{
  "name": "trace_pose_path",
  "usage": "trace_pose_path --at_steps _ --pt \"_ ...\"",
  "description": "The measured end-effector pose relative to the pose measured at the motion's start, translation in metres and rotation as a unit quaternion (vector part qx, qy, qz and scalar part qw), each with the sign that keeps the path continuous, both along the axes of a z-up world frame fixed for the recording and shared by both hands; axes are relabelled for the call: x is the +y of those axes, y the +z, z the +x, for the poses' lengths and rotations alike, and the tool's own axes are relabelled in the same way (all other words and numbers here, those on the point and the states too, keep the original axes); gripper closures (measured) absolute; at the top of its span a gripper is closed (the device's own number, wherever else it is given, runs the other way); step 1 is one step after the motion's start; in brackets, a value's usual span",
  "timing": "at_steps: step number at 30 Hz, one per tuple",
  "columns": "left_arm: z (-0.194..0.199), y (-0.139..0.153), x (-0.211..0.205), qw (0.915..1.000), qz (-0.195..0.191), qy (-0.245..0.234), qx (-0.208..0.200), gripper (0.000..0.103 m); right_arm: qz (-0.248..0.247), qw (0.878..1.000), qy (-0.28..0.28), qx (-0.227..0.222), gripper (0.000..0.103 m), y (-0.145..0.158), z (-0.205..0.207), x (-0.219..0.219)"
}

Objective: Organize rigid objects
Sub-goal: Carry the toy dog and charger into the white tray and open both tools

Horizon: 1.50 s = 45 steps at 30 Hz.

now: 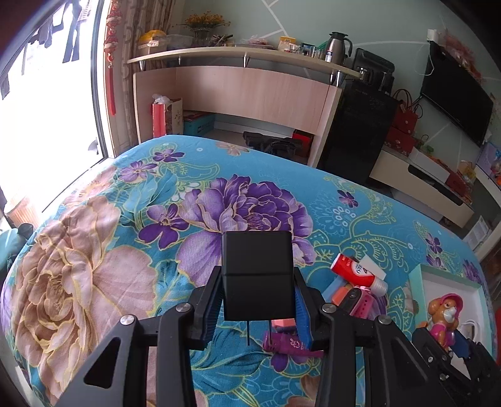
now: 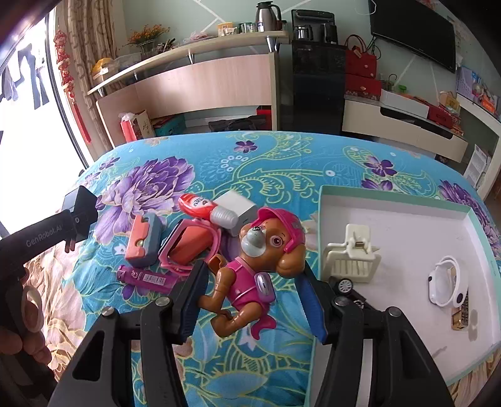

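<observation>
My left gripper [image 1: 256, 310] is shut on a black plug adapter [image 1: 257, 275] and holds it above the floral bedspread; it also shows in the right wrist view [image 2: 80, 216]. My right gripper [image 2: 250, 300] is shut on a pink-and-brown toy dog [image 2: 256, 266], seen from the left wrist too [image 1: 444, 316]. A pile lies on the bed: a red-and-white tube [image 2: 208, 209], a grey box [image 2: 239, 208], a pink case [image 2: 188, 247], an orange-and-grey block [image 2: 142, 242], a purple lighter [image 2: 145, 277]. The white tray [image 2: 407, 225] stands to the right.
In the tray lie a cream clip [image 2: 352, 255], a white band [image 2: 446, 281], a small black toy car [image 2: 347, 289] and a gold item [image 2: 460, 316]. A wooden desk [image 2: 203, 81], a black cabinet [image 2: 316, 90] and a TV [image 2: 413, 29] stand beyond the bed.
</observation>
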State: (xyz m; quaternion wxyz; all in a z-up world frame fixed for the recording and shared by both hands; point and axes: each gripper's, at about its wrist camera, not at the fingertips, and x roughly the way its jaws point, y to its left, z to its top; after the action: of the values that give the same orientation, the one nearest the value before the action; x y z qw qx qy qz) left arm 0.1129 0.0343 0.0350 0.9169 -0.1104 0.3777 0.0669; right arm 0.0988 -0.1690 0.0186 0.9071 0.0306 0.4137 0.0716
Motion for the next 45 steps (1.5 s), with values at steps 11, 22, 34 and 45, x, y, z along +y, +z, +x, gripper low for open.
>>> trace_pose_path --at_steps 11,22,34,45 --pt "0.000 0.012 -0.076 0.9946 0.017 -0.102 -0.006 0.060 -0.005 0.993 -0.113 -0.033 0.045 0.023 0.006 -0.088" --pt "0.002 0.020 -0.149 0.9825 0.039 -0.182 0.016 0.060 -0.036 0.978 -0.205 -0.019 0.045 0.016 -0.004 -0.167" --pt "0.002 0.018 -0.237 0.9600 0.064 -0.271 0.031 0.060 -0.026 0.959 -0.280 -0.021 0.044 0.018 -0.028 -0.217" --pt "0.006 -0.003 -0.283 0.9467 0.081 -0.307 0.053 0.060 -0.010 0.945 -0.328 0.004 0.044 0.003 -0.037 -0.248"
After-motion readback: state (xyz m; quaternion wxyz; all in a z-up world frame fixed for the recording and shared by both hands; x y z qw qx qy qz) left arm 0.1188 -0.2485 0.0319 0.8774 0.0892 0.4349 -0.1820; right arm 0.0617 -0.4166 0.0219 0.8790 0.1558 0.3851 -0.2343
